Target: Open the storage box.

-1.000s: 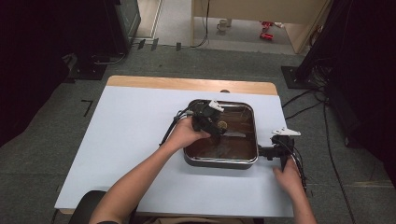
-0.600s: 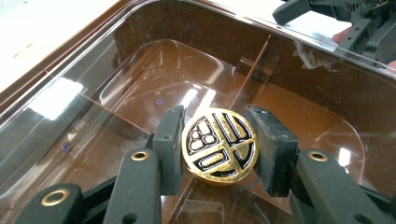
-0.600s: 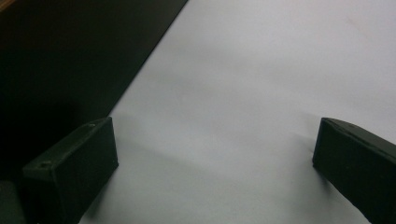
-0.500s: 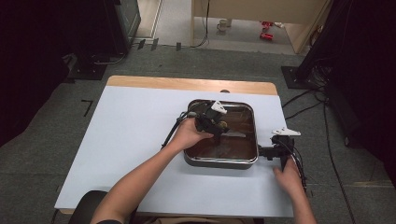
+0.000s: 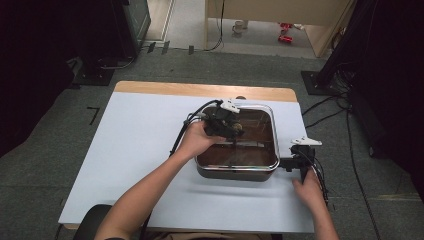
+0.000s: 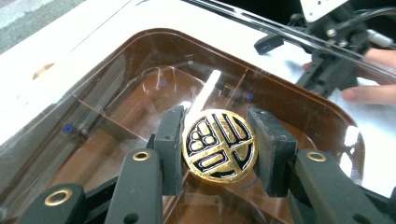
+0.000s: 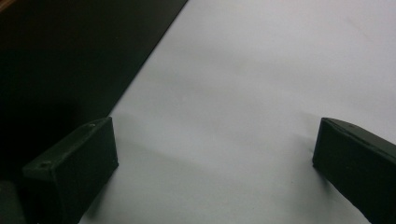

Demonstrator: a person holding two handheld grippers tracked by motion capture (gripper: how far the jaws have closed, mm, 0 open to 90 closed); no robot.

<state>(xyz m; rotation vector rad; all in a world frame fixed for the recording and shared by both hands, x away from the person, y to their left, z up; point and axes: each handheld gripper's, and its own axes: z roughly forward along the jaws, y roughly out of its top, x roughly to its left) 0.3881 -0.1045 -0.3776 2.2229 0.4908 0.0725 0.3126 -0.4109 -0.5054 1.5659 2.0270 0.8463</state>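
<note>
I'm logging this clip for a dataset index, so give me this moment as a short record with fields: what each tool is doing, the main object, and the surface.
left tool: jaws either side of the gold and black round knob, touching it
knob: sits on the clear brown lid
container: square pan with a shiny rim, lid on it
right tool: jaws wide apart, holding nothing, beside the pan's right side
surface: pale blue table top
right hand: on the table, gripping the right tool
</note>
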